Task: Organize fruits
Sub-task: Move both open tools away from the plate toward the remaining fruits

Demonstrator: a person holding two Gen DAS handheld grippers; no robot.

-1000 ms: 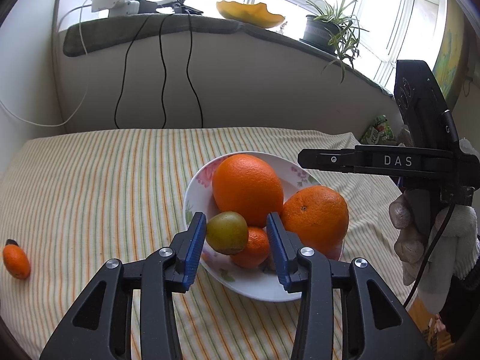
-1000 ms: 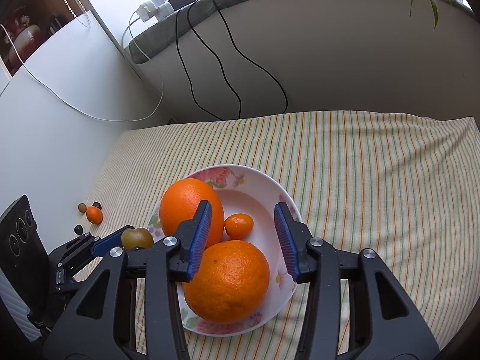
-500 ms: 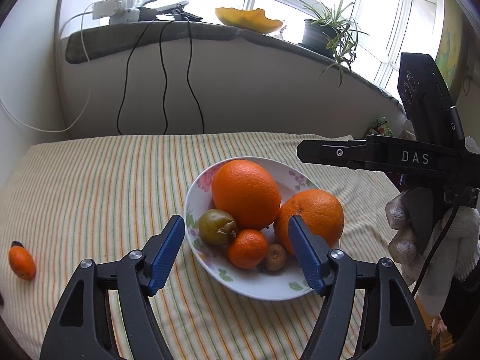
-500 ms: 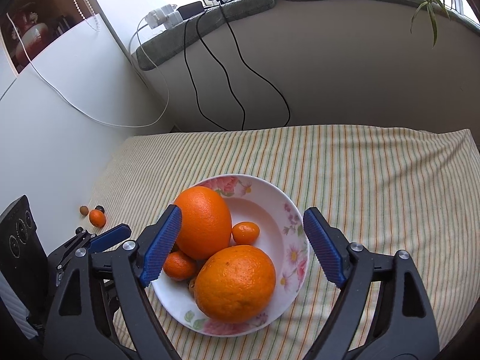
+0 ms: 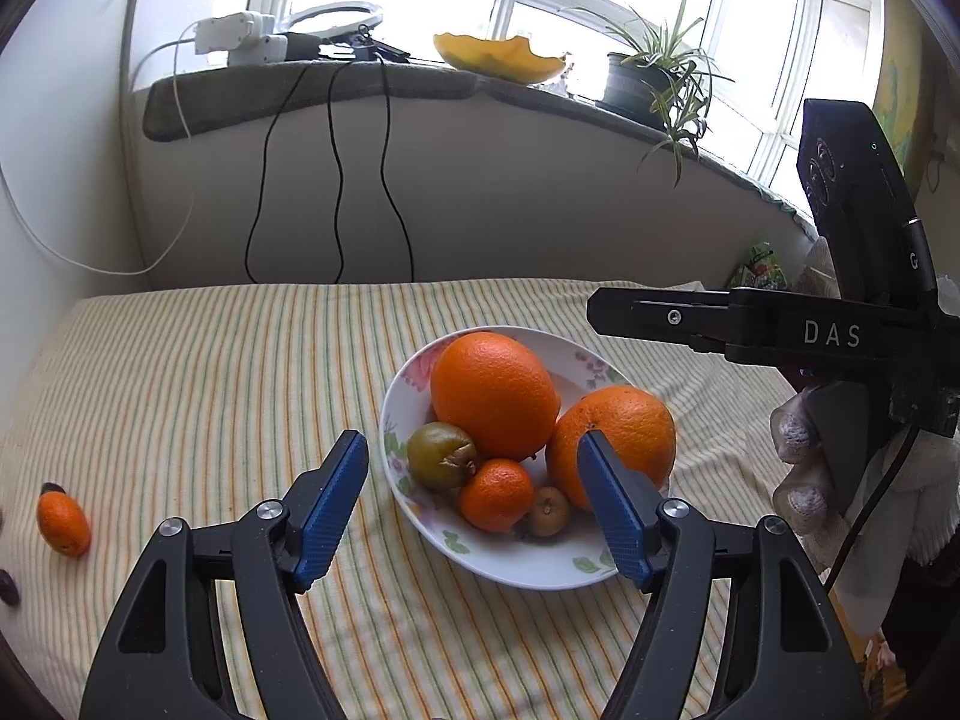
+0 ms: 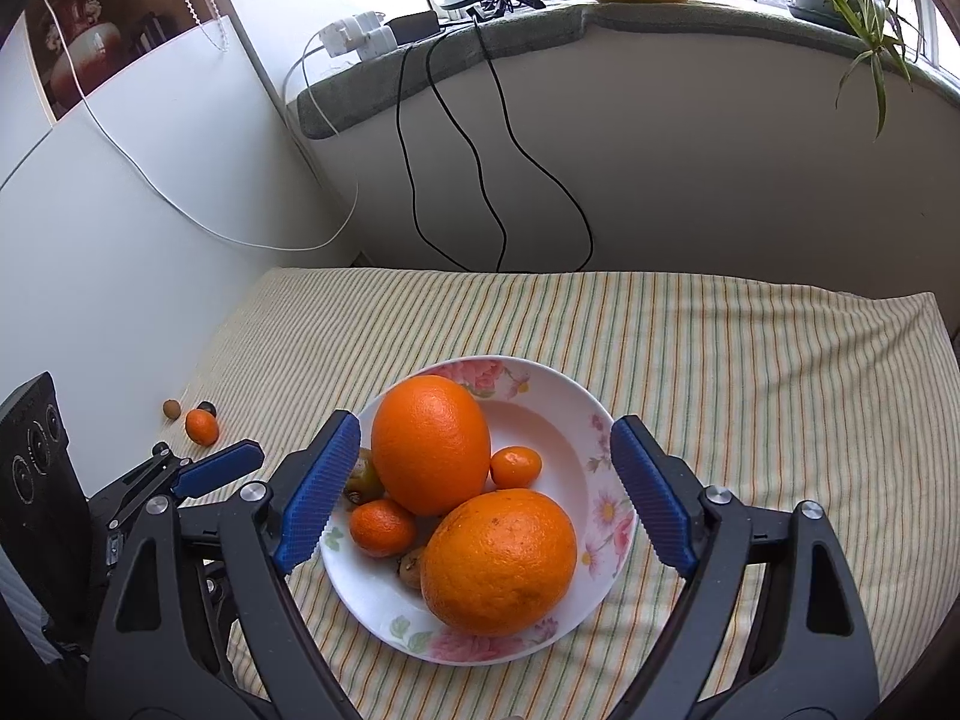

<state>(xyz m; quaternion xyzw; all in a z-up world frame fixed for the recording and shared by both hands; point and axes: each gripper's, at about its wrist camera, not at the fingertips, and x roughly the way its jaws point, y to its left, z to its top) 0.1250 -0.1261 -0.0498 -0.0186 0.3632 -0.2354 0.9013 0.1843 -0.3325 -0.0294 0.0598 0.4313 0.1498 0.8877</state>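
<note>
Both grippers hover spread and empty just short of the plate [image 6: 606, 426], which sits on the striped cloth of the desk [image 6: 750, 360]. In the left wrist view the left gripper [image 5: 473, 504] stands with its jaws wide apart, framing the near rim, and just past them lie a green-brown fruit [image 5: 441, 456], a small mandarin [image 5: 497, 495] and a little brown fruit [image 5: 547, 511], crowded against two large oranges [image 5: 495, 396]. The right gripper [image 6: 487, 495] is likewise wide open, straddling the plate from its own side; a kumquat [image 6: 516, 467] rests in the bowl beside the taller orange. The fruit that is left to gather lies elsewhere: a loose kumquat [image 5: 63, 525] sits on the cloth far off to the left of the left gripper, well apart from the plate, its long axis tilted and running roughly away from the camera. The right wrist view shows the same kumquat [image 6: 201, 426] beyond the left gripper's blue pad, with a small brown fruit [image 6: 171, 409] and a dark one [image 6: 207, 406] just beside it, near the white wall. The left gripper is plainly the nearer one, so the next reach likely swings it leftward, jaws set across the kumquat's short width.
</note>
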